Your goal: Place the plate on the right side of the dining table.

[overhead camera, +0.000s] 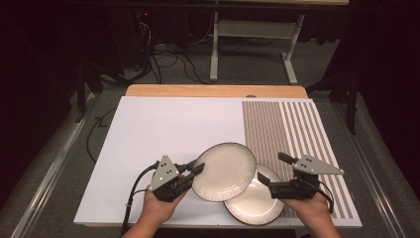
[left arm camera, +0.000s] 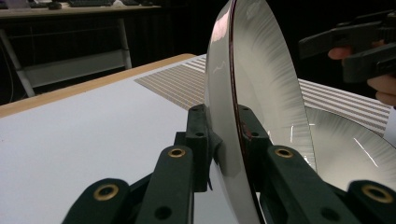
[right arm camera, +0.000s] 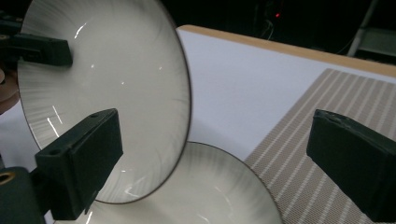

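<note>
Left claw clenched on the near-left rim of the upper plate, jaws pinching the rim from both faces, as seen close up in the left gripper view. Upper plate lifted and tilted, its lower edge overlapping the lower plate. Lower plate lying flat on the tabletop, at the front right, partly on the white sheet and just beside the striped mat. Right claw released, jaws spread wide and gripping nothing, hovering at the right edge of the lower plate, over the striped mat. Upper plate near the left jaw in the right gripper view, apart from it.
</note>
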### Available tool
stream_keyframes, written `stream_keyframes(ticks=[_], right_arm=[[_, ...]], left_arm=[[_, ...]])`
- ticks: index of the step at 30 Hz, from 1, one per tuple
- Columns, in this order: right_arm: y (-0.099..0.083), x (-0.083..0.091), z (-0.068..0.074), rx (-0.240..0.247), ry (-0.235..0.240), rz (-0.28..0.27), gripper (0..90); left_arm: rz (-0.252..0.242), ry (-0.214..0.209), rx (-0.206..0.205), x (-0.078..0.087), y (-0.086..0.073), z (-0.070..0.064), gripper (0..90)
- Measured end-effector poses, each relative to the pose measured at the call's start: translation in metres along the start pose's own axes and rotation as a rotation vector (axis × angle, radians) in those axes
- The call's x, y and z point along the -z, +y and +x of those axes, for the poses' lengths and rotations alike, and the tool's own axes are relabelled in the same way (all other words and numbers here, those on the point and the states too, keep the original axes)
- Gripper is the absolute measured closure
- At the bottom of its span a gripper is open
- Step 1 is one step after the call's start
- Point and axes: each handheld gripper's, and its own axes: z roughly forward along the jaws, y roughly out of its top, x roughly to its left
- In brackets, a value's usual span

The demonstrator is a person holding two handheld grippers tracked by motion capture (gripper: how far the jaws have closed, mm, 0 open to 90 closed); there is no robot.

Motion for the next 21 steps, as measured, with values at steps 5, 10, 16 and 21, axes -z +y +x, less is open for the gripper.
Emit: stream_keyframes(ticks=[5,10,16,21], right_arm=[[0.003,-0.02,0.011,-0.006,0.057,0.049,13.9],[0.003,-0.036,0.014,-0.035,0.077,0.1,21.1],[0.0,-0.042,0.015,-0.06,0.08,0.148,36.7],[-0.004,-0.043,0.014,-0.105,0.103,0.172,47.6]], left_arm=[[0.0,-0.003,-0.001,0.0,0.0,0.001,78.7],[0.004,0.0,0.004,-0.001,-0.001,0.002,78.6],[0.001,0.004,0.001,0.0,0.0,0.0,78.6],[0.001,0.002,0.003,0.0,-0.001,0.001,78.6]])
